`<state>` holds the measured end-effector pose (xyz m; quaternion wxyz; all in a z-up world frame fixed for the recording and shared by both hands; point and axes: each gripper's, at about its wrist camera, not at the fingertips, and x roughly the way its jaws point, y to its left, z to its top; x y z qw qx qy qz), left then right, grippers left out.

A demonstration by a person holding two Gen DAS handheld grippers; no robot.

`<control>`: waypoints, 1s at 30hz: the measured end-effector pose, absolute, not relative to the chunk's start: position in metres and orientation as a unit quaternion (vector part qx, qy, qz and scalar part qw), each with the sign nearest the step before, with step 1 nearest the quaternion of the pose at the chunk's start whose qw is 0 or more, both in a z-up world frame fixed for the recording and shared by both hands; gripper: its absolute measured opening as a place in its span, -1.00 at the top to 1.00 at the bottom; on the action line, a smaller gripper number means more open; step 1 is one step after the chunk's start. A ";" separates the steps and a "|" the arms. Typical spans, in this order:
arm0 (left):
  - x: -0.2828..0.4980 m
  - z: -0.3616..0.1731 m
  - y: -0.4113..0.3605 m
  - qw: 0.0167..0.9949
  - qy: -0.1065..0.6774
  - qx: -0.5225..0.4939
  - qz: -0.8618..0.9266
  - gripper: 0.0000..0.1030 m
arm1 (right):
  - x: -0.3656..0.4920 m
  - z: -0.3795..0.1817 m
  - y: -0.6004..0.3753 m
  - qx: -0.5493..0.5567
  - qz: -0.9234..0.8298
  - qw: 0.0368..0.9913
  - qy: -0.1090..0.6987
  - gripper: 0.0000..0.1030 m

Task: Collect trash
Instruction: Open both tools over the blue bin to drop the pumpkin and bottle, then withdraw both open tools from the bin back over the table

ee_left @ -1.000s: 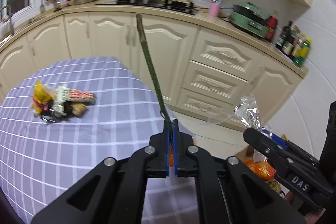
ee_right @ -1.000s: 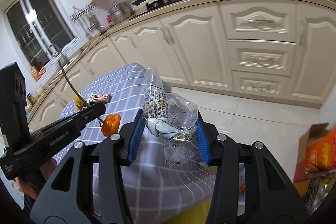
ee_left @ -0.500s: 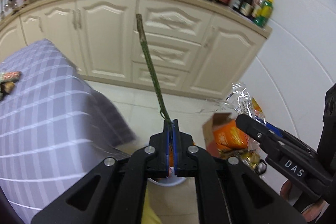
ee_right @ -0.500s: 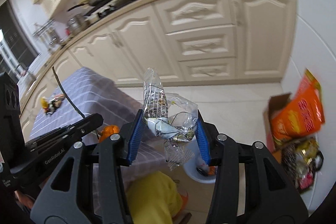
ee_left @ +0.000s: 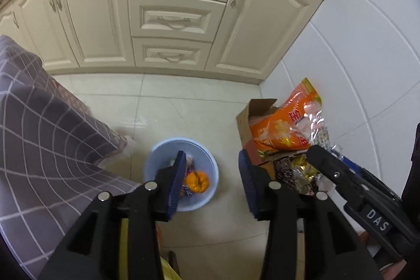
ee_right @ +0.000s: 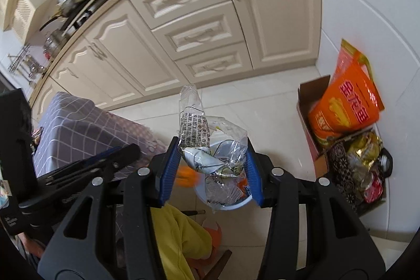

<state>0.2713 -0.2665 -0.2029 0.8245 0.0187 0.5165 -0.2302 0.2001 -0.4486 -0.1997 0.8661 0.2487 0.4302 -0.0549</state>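
Note:
A light blue bin (ee_left: 157, 156) stands on the floor tiles. In it lies an orange pumpkin-like piece of trash (ee_left: 197, 181) among other scraps. My left gripper (ee_left: 212, 159) hangs above the bin with its jaws opening and nothing between them. In the right wrist view the orange piece (ee_right: 187, 179) shows as a blur just below the left gripper (ee_right: 131, 148). My right gripper (ee_right: 212, 151) is shut on a crumpled clear plastic wrapper (ee_right: 207, 138) with black print, held over the bin (ee_right: 231, 205). The right gripper (ee_left: 323, 156) also enters the left wrist view from the right.
A cardboard box (ee_left: 258, 106) with an orange bag (ee_left: 283, 127) and shiny packets stands against the white wall right of the bin. Cream cabinets (ee_left: 170, 17) line the back. The table with its grey checked cloth (ee_left: 39, 135) is at the left. A yellow garment (ee_right: 178, 235) shows below.
The left jaws have opened and the long green stem with the orange piece has left them. Both views have swung from the table down to the floor and the bin. The right gripper still grips the wrapper.

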 end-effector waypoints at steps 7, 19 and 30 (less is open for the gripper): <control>0.287 -0.191 -0.242 0.833 0.517 0.013 -0.194 0.14 | 0.235 -0.213 -0.426 0.222 -0.011 0.862 0.455 0.04; 0.284 -0.176 -0.201 0.844 0.511 -0.002 -0.163 0.12 | 0.250 -0.208 -0.384 0.203 0.023 0.866 0.458 -0.22; 0.258 -0.154 -0.178 0.859 0.483 -0.006 -0.169 0.12 | 0.228 -0.182 -0.357 0.195 0.028 0.879 0.434 -0.22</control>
